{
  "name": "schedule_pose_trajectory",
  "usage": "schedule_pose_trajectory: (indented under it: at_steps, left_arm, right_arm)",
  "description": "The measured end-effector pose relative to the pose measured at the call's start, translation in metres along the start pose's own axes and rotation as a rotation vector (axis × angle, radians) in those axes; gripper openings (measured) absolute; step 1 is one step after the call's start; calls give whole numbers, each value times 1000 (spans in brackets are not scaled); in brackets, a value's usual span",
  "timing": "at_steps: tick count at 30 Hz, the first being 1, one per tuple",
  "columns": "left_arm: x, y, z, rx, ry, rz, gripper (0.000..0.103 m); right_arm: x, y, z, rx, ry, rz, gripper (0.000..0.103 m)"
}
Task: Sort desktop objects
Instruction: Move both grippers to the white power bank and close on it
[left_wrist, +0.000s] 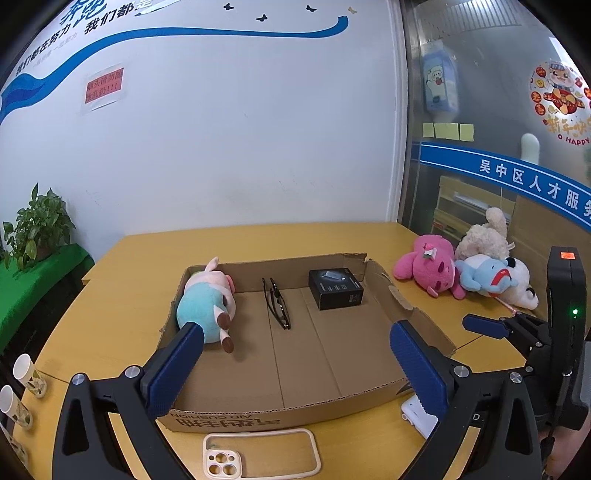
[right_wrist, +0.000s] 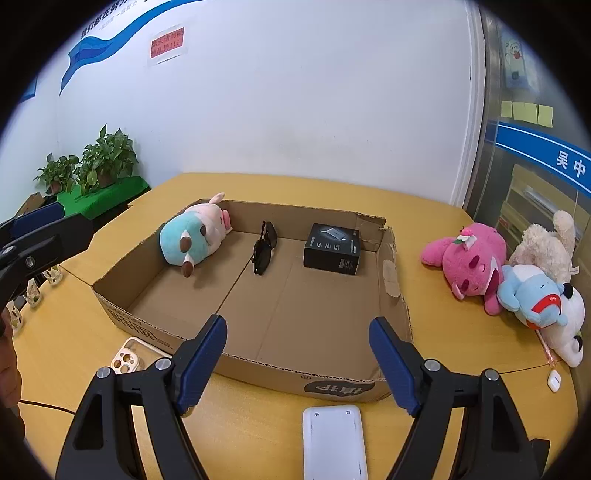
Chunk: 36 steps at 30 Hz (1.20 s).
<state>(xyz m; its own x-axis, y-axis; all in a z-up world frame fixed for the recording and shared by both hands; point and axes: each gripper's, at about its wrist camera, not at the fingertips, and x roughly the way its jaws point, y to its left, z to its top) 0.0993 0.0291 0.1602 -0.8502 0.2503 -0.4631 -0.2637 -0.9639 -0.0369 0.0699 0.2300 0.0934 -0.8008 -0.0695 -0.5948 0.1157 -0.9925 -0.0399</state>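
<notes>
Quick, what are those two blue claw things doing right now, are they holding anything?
Left hand-held gripper: open, holding nothing, poised over the cardboard box.
Right hand-held gripper: open, holding nothing, at the box's near edge.

table, yellow wood | on it: cardboard tray; plush toys; phone case; white device; paper cups

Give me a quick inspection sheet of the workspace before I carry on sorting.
Surface: yellow wooden table.
Job's things: cardboard box holds a teal plush, sunglasses and a black carton; pink plush, blue plush and cream plush piled outside; phone case, white device and earbud case on the table.
Clutter: paper cups.
Grippers: left gripper open; right gripper open.
Cables: thin cable.
Surroundings: potted plants, white wall, glass partition.
</notes>
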Motion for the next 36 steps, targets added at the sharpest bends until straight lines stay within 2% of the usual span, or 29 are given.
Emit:
schedule_pose_trajectory:
  at_steps: [5, 12, 18, 22, 31, 33, 36]
  left_arm:
    - [2, -2, -2, -6, 8, -47, 102]
    - [6, -4, -6, -13, 20, -50, 102]
    - [16, -5, -12, -6, 47, -59, 102]
    - [37, -7, -26, -38, 138, -124, 102]
    - [97, -29, -84, -119, 383, -308, 102]
    - [112, -41, -96, -130, 431, -356, 102]
    - [130, -52, -111, -168, 501, -414, 102]
  right_arm:
    - [0, -2, -1, 27, 2, 38, 79]
    - [2, -2, -2, 11, 5, 31, 79]
    - [3, -1, -7, 16, 11, 79, 79]
    - [14, -18, -28, 64, 63, 144, 79]
    - [48, -74, -122, 144, 325, 72, 79]
    - [52, -76, -129, 130, 337, 65, 79]
    - [54, -72, -134, 126, 331, 110, 79]
